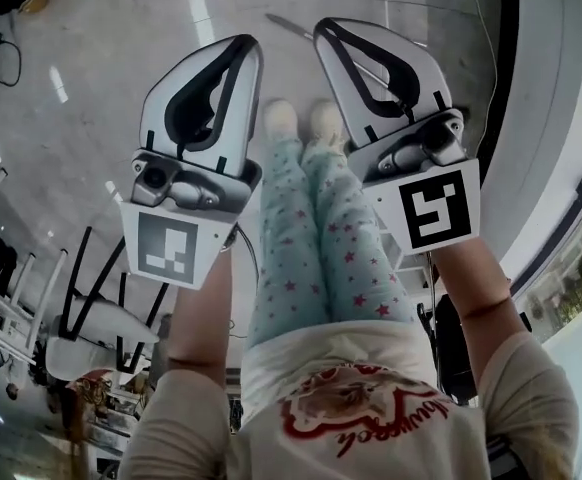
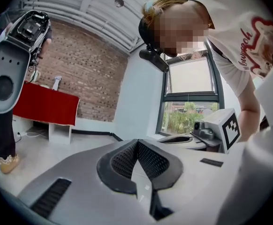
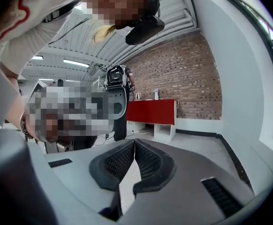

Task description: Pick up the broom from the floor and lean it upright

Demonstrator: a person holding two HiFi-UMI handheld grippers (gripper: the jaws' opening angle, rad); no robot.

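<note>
In the head view both grippers are held side by side above the grey floor, over the person's star-patterned trousers and pale shoes (image 1: 299, 120). My left gripper (image 1: 239, 48) is shut with nothing in it; its ribbed pads (image 2: 127, 158) meet at the tip in the left gripper view. My right gripper (image 1: 327, 30) is also shut and empty, its pads (image 3: 148, 161) touching. A thin grey rod (image 1: 289, 26) lies on the floor beyond the shoes and passes behind the right gripper; I cannot tell whether it is the broom.
White-framed furniture (image 1: 81, 318) stands at the left, and cables (image 1: 1, 53) lie on the floor at the far left. A curved white ledge (image 1: 556, 118) runs along the right. A red cabinet (image 3: 151, 112) stands against a brick wall. Another person (image 2: 3, 125) stands nearby.
</note>
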